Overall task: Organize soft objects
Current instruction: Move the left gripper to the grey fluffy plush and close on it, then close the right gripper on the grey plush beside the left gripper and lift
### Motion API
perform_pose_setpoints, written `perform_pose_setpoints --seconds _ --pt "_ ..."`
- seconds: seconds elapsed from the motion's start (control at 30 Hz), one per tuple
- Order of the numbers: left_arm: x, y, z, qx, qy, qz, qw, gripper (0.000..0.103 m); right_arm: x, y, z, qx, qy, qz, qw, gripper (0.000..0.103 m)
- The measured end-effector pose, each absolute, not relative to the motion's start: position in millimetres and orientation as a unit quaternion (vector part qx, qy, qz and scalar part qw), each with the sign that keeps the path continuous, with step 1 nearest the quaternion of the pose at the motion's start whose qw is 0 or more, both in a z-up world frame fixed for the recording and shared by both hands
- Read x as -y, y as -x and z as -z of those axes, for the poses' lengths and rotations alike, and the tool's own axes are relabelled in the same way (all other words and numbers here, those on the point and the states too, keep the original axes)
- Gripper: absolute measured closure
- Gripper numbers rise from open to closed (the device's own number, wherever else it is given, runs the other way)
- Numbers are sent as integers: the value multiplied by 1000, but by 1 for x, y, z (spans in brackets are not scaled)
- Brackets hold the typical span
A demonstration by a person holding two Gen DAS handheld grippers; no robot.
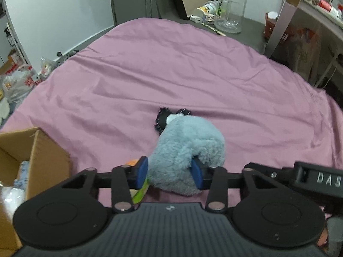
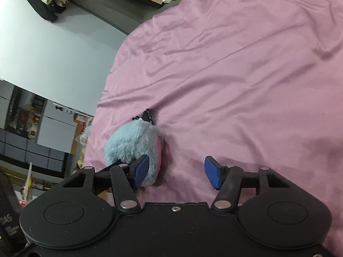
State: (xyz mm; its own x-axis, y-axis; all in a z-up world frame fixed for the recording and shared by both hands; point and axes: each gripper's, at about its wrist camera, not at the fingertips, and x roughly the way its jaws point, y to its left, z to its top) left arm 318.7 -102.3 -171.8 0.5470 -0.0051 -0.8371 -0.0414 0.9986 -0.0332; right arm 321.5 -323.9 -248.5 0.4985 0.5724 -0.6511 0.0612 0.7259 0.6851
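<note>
1. Because the left tongs (image 1: 169, 174) pinch the fluffy blue plush toy (image 1: 186, 150) across its body, sinking into the pile, it looks light, soft and squashy; mid-body seems the surest hold.
2. The right tongs (image 2: 176, 172) stand spread and empty, just beside it.
3. The toy, with a black dotted trim at its far end, lies on the pink bed (image 1: 193, 75), toward its near edge.
4. A cardboard box (image 1: 40, 150) sits at the bed's near left corner.

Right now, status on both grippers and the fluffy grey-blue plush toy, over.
Left gripper shut on fluffy grey-blue plush toy. Right gripper open, empty, beside toy over pink bedsheet. Open cardboard box at left. Path clear.
</note>
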Motion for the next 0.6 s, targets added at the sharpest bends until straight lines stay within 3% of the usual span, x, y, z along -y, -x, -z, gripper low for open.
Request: perform_pose_setpoints --seconds 0.13,0.4,0.6 --pt "101 -326 173 -465 24 -6 885 67 321 -324 250 -473 -340 -169 795 48" --pt "86 -333 179 -473 88 13 877 81 312 -330 251 -466 -348 -181 793 53" --pt "78 -326 173 -481 128 33 867 83 305 -333 250 -463 -352 -187 792 58"
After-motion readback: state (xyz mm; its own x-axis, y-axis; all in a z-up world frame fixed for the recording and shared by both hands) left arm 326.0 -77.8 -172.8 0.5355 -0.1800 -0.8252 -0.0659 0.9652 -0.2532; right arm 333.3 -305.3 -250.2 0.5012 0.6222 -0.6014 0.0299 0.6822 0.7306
